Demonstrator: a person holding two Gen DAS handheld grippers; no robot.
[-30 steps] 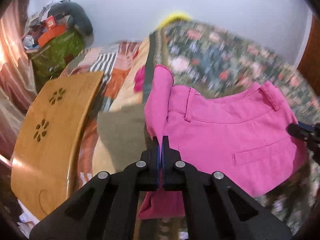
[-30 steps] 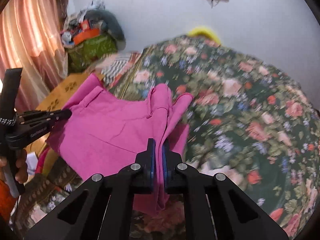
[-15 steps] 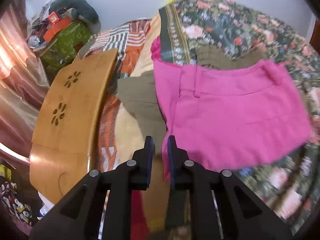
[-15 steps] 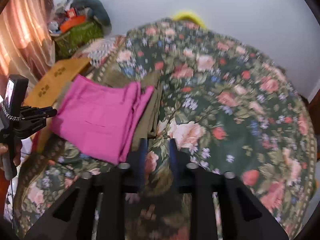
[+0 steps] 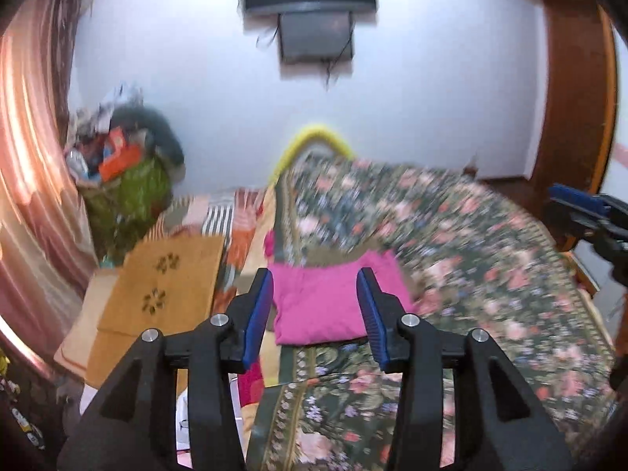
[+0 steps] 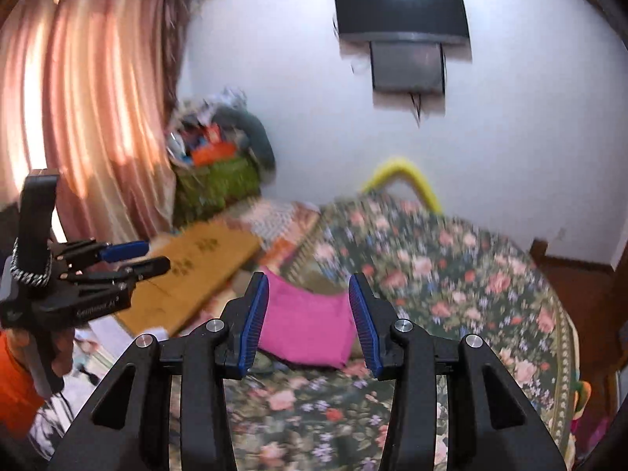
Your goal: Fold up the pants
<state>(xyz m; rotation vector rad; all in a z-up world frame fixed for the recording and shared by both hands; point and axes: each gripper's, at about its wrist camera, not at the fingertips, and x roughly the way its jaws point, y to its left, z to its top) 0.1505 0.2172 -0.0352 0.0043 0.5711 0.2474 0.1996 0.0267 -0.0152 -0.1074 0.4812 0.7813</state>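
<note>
Lying flat on the floral bedspread (image 5: 490, 259) beyond both pairs of fingers, the pink pants (image 5: 333, 302) form one compact rectangle, which I judge to be a finished or near-finished fold: the edges look squared and nothing hangs loose. In the left wrist view the left gripper (image 5: 316, 314) has its fingers spread wide with nothing between them, and the pants show through the gap, well ahead of the tips and not touched. The right gripper (image 6: 308, 314) is likewise spread wide and empty, the pants again framed in its gap, well apart from the pads. Both tools are probably held back and raised like this so the cloth can settle undisturbed. An olive-brown edge of another cloth (image 5: 333, 257) peeks out on the far side of the pants; whether it lies under them I cannot tell. By count: one pink garment, two grippers, four blue-padded fingers, one wooden board (image 5: 157, 294) off to the outer side of the left fingers, and one wall-mounted screen (image 6: 400, 8) above a smaller dark box.
</note>
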